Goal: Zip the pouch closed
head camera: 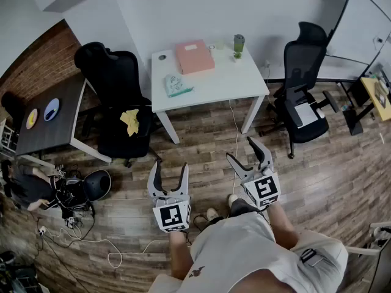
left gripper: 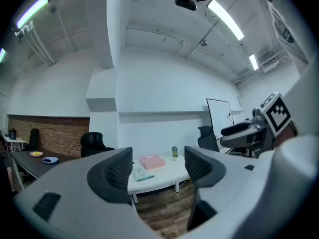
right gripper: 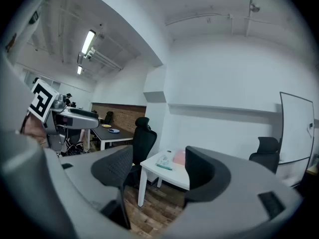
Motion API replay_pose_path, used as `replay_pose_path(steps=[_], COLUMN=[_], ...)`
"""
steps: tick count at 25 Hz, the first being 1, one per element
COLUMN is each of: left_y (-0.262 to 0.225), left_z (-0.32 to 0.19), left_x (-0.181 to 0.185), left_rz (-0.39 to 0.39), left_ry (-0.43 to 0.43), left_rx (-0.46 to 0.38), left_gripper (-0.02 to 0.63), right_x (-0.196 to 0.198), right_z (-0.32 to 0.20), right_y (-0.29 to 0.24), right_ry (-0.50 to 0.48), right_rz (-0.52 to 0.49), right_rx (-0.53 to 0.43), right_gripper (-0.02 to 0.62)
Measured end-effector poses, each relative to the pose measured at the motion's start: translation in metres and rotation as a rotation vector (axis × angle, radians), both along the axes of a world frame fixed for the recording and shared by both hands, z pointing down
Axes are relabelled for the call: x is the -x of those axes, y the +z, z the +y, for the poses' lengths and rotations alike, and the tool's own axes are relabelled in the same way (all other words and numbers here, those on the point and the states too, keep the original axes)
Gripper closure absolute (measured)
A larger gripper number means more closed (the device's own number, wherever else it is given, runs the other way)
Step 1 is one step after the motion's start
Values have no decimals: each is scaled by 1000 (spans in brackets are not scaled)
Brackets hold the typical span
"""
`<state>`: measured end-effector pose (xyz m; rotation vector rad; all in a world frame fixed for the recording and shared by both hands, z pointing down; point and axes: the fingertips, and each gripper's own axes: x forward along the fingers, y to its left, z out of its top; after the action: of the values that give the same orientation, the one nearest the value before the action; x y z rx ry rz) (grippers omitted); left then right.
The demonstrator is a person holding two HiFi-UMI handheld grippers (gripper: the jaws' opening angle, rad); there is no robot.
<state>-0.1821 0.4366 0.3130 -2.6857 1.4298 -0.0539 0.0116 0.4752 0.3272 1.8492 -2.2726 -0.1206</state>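
White table (head camera: 244, 84) was the landmark, and both grippers were well short of it, out over the wood floor on its near side. What I took for the pouch (head camera: 178, 85), a pale, see-through bag with a teal strip along one edge, lay on the table's near-left part, toward the corner. A pink box (head camera: 195, 56) sat behind it, further from the near edge, and a green cup (head camera: 238, 45) stood at the table's far-right part.

From the left gripper (head camera: 170, 165) the pouch lay almost straight ahead; from the right gripper (head camera: 242, 149) it lay ahead and off to the left. The left looked the nearer of the two, so the first reach probably fell to it. The teal strip, likely the zip, seemed to face the table's near edge, but the pouch's long axis was too small to fix.

Both grippers had their jaws spread wide with nothing between the pads, only the distant table framed in the gap.

No brand or wording could be read. The pink box bore a pale patch, illegible; the gripper cubes carried only black-and-white square markers.
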Motion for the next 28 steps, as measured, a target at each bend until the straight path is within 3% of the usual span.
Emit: replay_pose_path(steps=[10,28], left_y=[7,0], left_z=[-20,-143], left_x=[1,-33], left_rz=[1,-26], left_ry=[4,-68], left_rx=[6,-1], left_gripper=[282,282], right_x=[8,-29], right_z=[-24,-162], right_y=[5,3], right_ry=[-11,-76], right_rz=[-27,-29], right_rx=[-3,-4], right_gripper=[244,244])
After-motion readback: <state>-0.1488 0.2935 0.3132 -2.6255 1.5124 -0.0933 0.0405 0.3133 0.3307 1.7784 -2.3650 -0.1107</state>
